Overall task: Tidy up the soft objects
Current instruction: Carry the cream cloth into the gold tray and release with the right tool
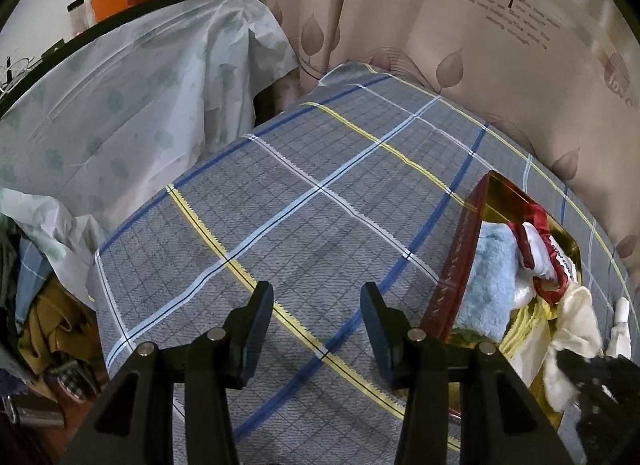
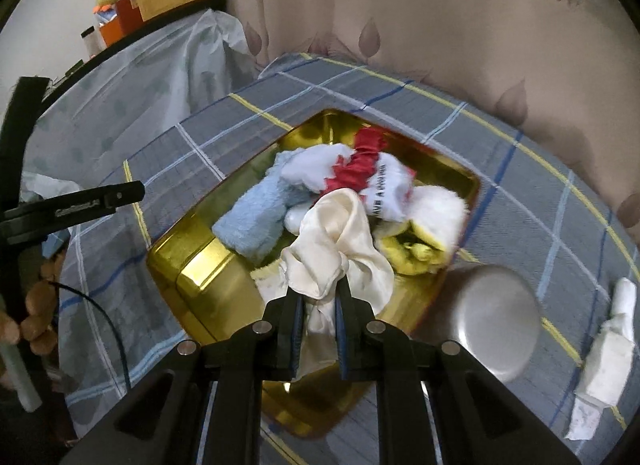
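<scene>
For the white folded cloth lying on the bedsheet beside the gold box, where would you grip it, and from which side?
Grip the white folded cloth across its narrow middle, coming from above with the jaws spanning its width. It lies flat and elongated on the checked bedsheet, apart from the gold box, so both long edges look free. The right gripper is shut on the cream cloth.

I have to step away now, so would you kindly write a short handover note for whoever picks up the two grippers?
Right gripper: shut on the cream satin cloth, held over the gold tin.
Left gripper: open and empty, over the plaid sheet beside the tin.
In the tin: blue towel, white sock with red trim, white fluffy cloth, yellow cloth.
Done: most soft items are in the tin.
Left: release the cream cloth into the tin; a white folded cloth and a round white object lie on the sheet to the right.
</scene>
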Tool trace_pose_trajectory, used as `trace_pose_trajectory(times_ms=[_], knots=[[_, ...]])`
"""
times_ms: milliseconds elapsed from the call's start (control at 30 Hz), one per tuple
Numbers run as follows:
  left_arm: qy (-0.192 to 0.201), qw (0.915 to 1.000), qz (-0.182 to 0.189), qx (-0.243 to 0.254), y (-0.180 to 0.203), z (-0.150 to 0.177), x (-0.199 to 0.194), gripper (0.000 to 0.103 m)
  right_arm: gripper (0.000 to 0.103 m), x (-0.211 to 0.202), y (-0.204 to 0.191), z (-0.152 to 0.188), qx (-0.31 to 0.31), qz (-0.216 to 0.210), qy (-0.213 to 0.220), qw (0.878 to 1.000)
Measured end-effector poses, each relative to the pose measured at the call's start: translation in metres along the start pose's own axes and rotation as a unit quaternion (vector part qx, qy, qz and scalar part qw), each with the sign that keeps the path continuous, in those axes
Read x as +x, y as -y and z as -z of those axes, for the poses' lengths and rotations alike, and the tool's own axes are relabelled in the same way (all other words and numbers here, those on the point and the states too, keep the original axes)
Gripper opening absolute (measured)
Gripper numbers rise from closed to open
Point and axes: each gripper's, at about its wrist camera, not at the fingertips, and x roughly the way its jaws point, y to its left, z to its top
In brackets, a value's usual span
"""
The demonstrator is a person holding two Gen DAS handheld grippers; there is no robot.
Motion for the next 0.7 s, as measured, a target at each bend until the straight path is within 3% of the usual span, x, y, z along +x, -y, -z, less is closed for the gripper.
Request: trace_pose_trajectory(times_ms=[200, 300, 400, 533, 700], knots=[[-0.003, 1.0, 0.0, 0.004, 0.0, 0.0, 0.001, 0.046, 0.013, 0.018, -0.013, -0.001, -0.002, -0.014, -0.008, 1.0], [-0.003, 1.0, 0.0, 0.004, 0.001, 0.001, 0.001, 0.046, 0.018, 0.02, -0.015, 0.001, -0.004, -0.014, -0.009, 1.0], [-0.003, 1.0, 0.0, 0.003, 0.001, 0.001, 0.001, 0.046, 0.024, 0.015, -0.014, 0.003, 0.004, -0.014, -0.004, 1.0], [-0.004, 1.0, -0.001, 0.005, 0.002, 0.001, 0.001, 0.046, 0.041, 0.006, -0.01, 0.002, 0.009, -0.012, 0.004, 1.0], [-0.003, 1.0, -0.001, 0.008, 0.006, 0.002, 0.001, 0.046, 0.051, -0.007, -0.009, 0.003, 0.01, -0.012, 0.015, 1.0]])
